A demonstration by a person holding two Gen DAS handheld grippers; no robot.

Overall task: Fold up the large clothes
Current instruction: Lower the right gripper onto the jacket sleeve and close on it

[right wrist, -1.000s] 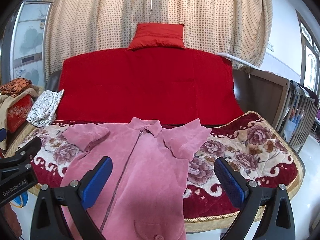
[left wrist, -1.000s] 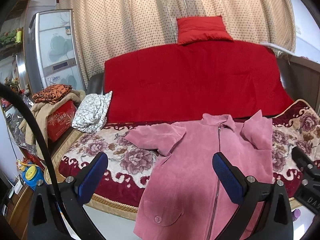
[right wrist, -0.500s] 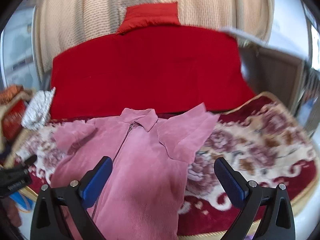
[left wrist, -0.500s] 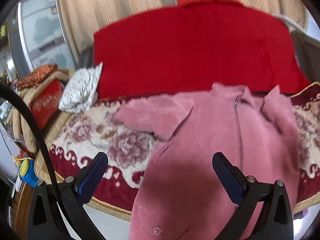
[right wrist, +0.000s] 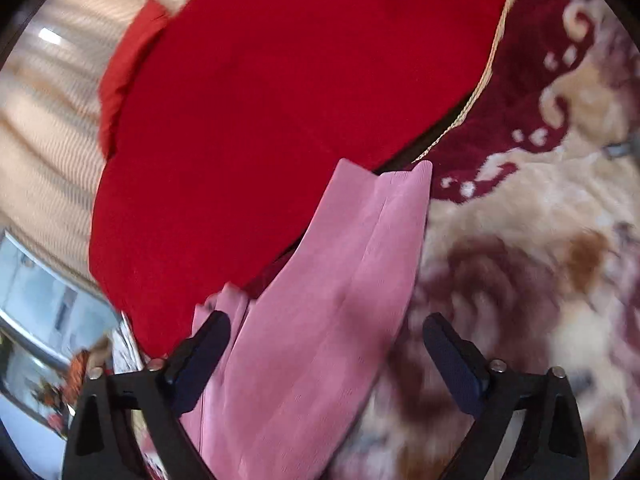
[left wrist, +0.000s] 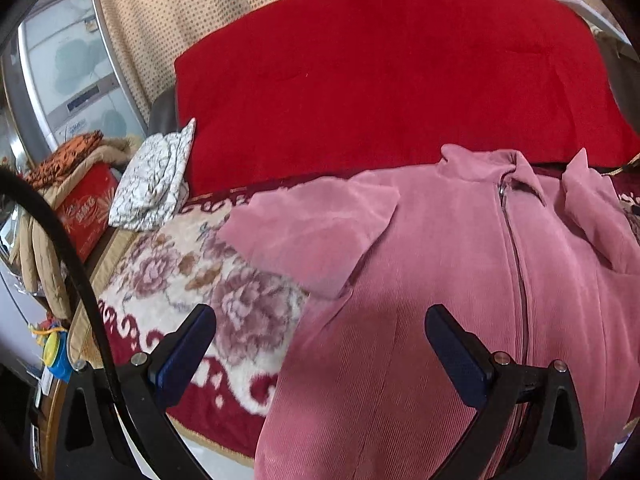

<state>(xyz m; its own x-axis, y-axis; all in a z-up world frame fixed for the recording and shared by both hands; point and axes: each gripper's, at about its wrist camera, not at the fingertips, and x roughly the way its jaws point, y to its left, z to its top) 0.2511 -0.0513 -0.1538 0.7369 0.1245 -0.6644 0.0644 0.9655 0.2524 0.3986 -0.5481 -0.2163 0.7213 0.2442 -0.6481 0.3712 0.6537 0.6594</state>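
Since the earlier frames both cameras sit closer to the jacket, and the right wrist view is now rolled sideways and blurred.

Left gripper [left wrist: 320, 354]: fingers spread wide, holding nothing. The pink jacket [left wrist: 460, 280] fills the lower right of the left wrist view, zipped up, collar toward the red sofa cover [left wrist: 380, 80]. The jacket's side edge falls in the gap between the fingers; the right finger [left wrist: 456, 354] lies over the jacket body, the left finger [left wrist: 186, 350] over the floral blanket [left wrist: 168, 280]. One sleeve [left wrist: 312, 232] is folded across the blanket at frame centre.

Right gripper [right wrist: 326, 354]: fingers spread wide, holding nothing. The other sleeve [right wrist: 340, 300] runs from the lower centre of the right wrist view up to mid-frame, passing between the fingers nearer the left one; contact cannot be told.

Edges and room: bare blanket lies left of the jacket in the left wrist view and right of the sleeve in the right wrist view. A patterned white cloth [left wrist: 154, 184] sits at the blanket's far left edge, well apart from the jacket, beside a red box [left wrist: 86, 216].
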